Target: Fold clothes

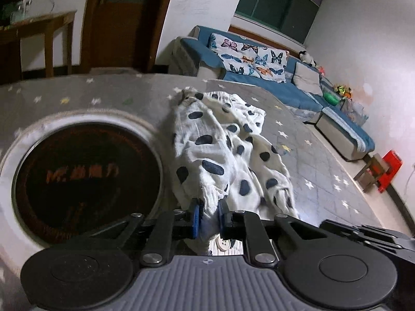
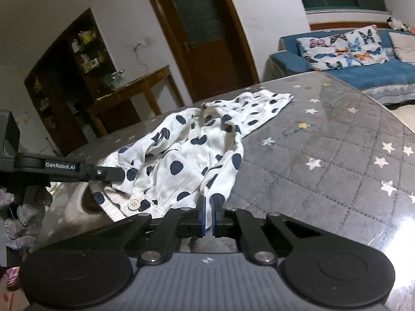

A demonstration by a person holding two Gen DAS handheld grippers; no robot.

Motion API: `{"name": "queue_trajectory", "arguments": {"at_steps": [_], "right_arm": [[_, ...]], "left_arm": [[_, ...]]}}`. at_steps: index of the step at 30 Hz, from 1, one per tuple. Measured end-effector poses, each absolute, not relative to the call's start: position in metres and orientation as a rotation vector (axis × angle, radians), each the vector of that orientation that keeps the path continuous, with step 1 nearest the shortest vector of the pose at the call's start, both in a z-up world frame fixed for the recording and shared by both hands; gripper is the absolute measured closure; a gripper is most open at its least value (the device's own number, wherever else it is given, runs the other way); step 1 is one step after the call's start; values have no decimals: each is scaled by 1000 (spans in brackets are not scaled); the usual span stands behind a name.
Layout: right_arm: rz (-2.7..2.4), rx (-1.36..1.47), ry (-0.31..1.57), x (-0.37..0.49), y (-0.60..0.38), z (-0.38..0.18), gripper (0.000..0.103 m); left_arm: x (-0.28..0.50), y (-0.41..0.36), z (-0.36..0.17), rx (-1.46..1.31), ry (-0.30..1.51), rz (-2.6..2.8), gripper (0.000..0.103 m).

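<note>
- The left gripper is clamped on a bunched edge of the spotted garment; cloth fills the gap between its blue pads, and a white button hangs just under them, so it probably holds the buttoned front edge to lift or spread it.
- The right gripper has its jaws drawn together at the near hem of the same garment. The pads look nearly touching, and only a thin fold, if any, could lie between them; I cannot tell for sure that cloth is caught.
- In the right wrist view, the left gripper's arm reaches in from the left over the garment, and a gloved hand shows below it. Two grips on one edge suit pulling the cloth flat before a fold.
- The garment lies crumpled on the grey quilted, star-printed table cover, stretching away from both grippers, not yet folded.
- Just beside the garment, a round dark plate is set into the table, and the cloth's left edge runs close along its rim.
- Well beyond stand a blue sofa with a butterfly cushion, a wooden door and a side table.
</note>
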State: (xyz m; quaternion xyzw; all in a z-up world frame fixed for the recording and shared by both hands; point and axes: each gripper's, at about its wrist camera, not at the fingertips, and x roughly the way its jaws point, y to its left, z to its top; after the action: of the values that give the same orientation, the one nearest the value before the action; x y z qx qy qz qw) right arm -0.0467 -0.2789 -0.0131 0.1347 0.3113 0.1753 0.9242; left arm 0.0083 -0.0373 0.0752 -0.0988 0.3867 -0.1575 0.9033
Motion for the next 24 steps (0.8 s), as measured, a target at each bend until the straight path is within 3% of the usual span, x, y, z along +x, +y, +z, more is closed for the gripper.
{"name": "queue_trajectory", "arguments": {"at_steps": [4,8,10,12,14,18,24], "right_arm": [[380,269,660,-49,-273,-14,94],[384,284,674,-44,-265,-20,74],[391,280,685,-40,-260,-23,70],[393,269,699,-35,-256,-26,67],[391,253,709,-33,-250,-30,61],[380,230,723,-29,-242,-34,58],[355,204,732,-23,-238,-35,56]], "left_arm": [[-6,-27,67,-228,836,-305,87],[-14,-16,61,-225,856,-268,79],[-16,-12,63,-208,845,-242,77],[-18,-9,68,-186,820,-220,59],[-21,-9,75,-156,783,-202,49],[-16,-14,79,-94,735,-188,34],[-1,-18,71,-76,738,-179,34]]}}
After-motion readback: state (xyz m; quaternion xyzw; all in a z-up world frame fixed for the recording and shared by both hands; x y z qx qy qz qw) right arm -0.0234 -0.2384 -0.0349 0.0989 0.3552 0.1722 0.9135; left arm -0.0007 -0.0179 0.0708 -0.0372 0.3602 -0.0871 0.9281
